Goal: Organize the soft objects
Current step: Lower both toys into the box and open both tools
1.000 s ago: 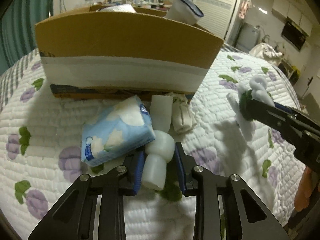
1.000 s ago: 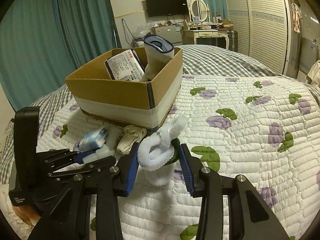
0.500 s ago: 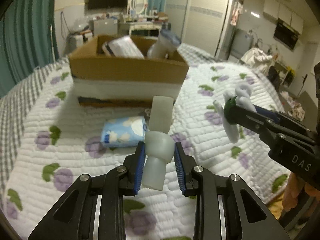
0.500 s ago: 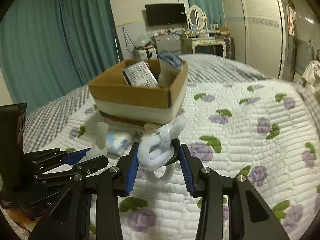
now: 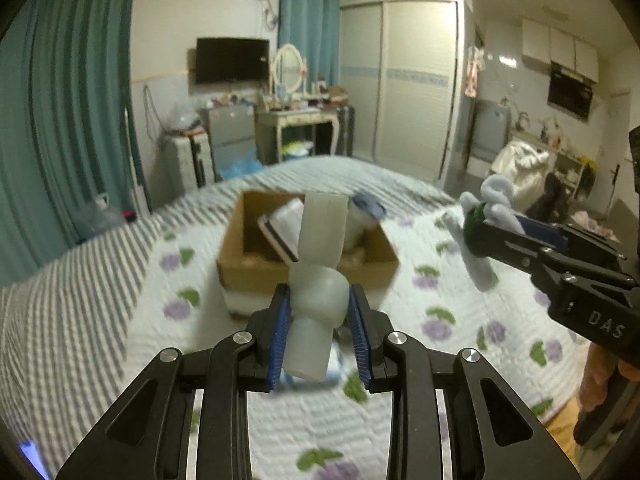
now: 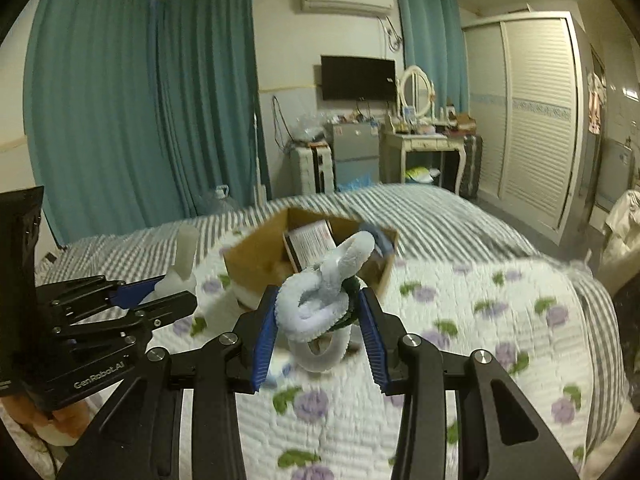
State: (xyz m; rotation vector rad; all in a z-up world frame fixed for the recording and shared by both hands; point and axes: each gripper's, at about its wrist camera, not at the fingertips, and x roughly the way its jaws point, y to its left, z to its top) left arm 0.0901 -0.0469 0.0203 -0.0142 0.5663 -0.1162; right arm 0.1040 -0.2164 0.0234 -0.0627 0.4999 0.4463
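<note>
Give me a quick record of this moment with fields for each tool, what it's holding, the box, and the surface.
left tool: shut on translucent white foam piece, lifted above the bed
right tool: shut on fuzzy white loop, also lifted
cardboard box: open, on the bed ahead, already holding items
surface: quilted bedspread with purple flowers

boxes: 1 (image 5: 308,276) | foam pieces: 1 (image 5: 318,280) | fluffy loops: 1 (image 6: 320,304) | tongs: 2 (image 5: 318,332) (image 6: 318,332)
</note>
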